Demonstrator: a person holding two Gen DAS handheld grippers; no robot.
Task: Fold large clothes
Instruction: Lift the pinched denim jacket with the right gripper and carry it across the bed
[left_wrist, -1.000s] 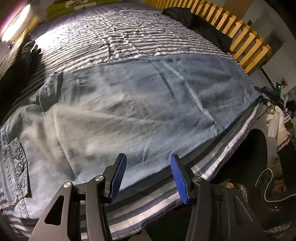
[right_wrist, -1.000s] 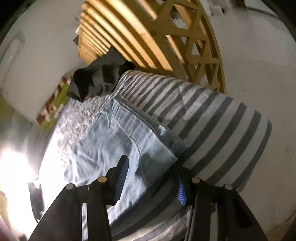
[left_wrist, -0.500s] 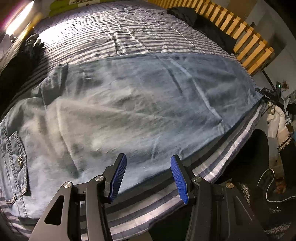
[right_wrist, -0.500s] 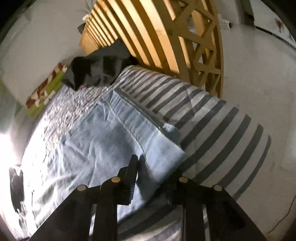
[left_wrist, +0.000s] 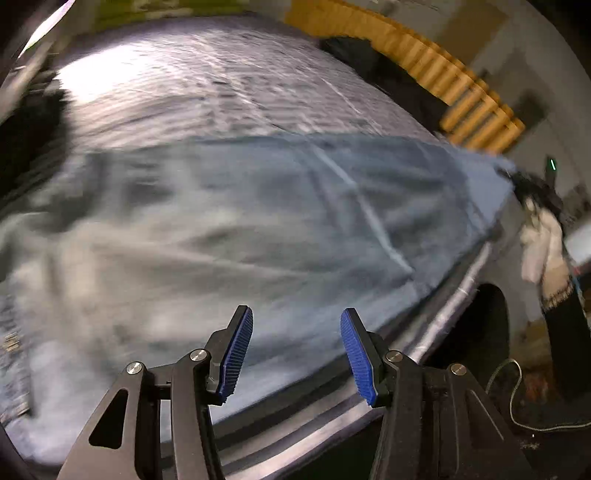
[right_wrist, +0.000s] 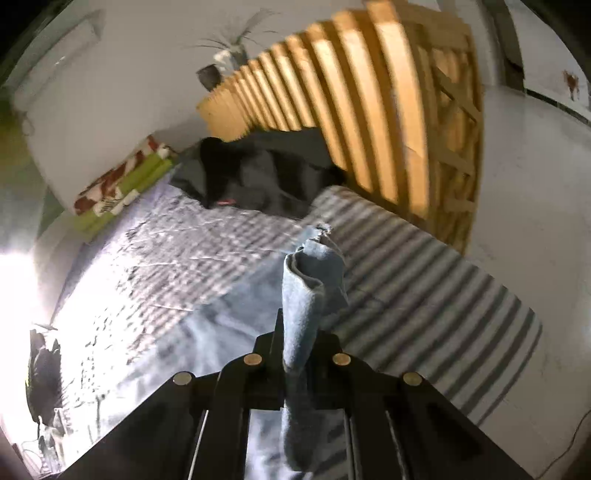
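Note:
Light blue jeans (left_wrist: 236, 229) lie spread across a grey-striped bed (left_wrist: 207, 92), blurred by motion in the left wrist view. My left gripper (left_wrist: 295, 350) hovers open over the jeans' near edge, with nothing between its blue pads (left_wrist: 236, 350). In the right wrist view my right gripper (right_wrist: 297, 339) is shut on the hem end of the jeans (right_wrist: 306, 295). That pinched cloth stands up as a rolled fold above the striped bedcover (right_wrist: 424, 295). A gloved hand (left_wrist: 543, 247) shows at the far right of the left wrist view, at the jeans' leg end.
A wooden slatted frame (right_wrist: 369, 92) runs along the bed's far side. Dark clothes (right_wrist: 258, 177) are piled against it. Green and red folded bedding (right_wrist: 118, 192) sits at the head of the bed. Cables (left_wrist: 517, 398) lie on the floor past the bed's edge.
My right gripper shut on the jeans' hem and lifted it off the bed. The left gripper stayed open while its view shifted and blurred.

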